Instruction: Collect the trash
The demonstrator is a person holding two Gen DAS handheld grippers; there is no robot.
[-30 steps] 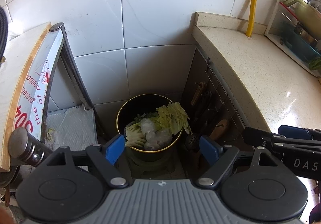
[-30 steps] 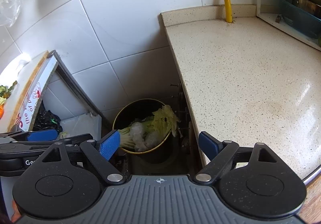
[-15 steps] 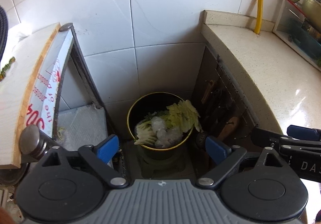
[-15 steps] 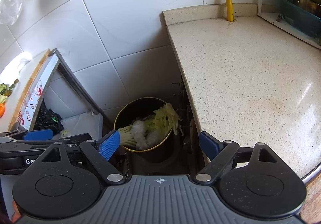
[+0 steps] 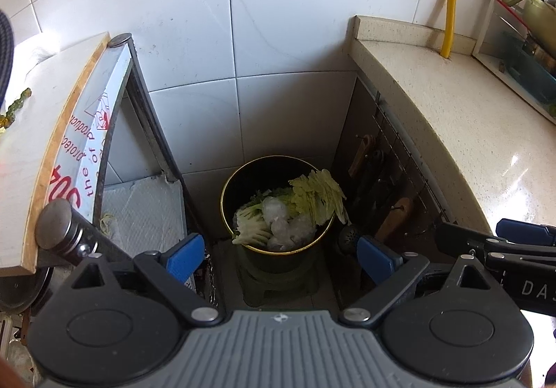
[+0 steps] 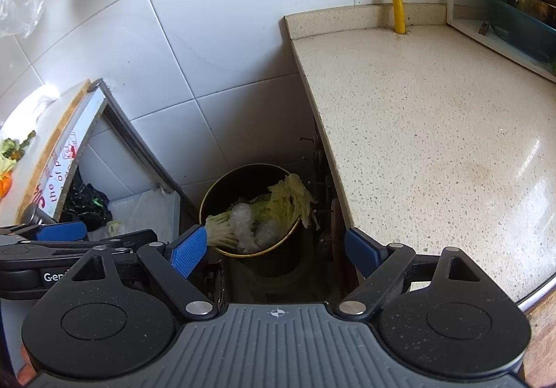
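White glazed wall tiles are backing a narrow gap beside the speckled beige stone countertop [image 6: 434,144]. Down in that gap, a black round bin with a gold rim [image 5: 278,250] is sitting, holding pale cabbage leaves [image 5: 318,195] and crumpled clear plastic [image 5: 278,214]. We are holding the left gripper [image 5: 279,256] and right gripper [image 6: 276,250] above it, both spread wide, gripping nothing.

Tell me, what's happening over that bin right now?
Left gripper open, empty. Right gripper open, empty. Bin holds cabbage leaves and plastic. Nothing blocking above it.
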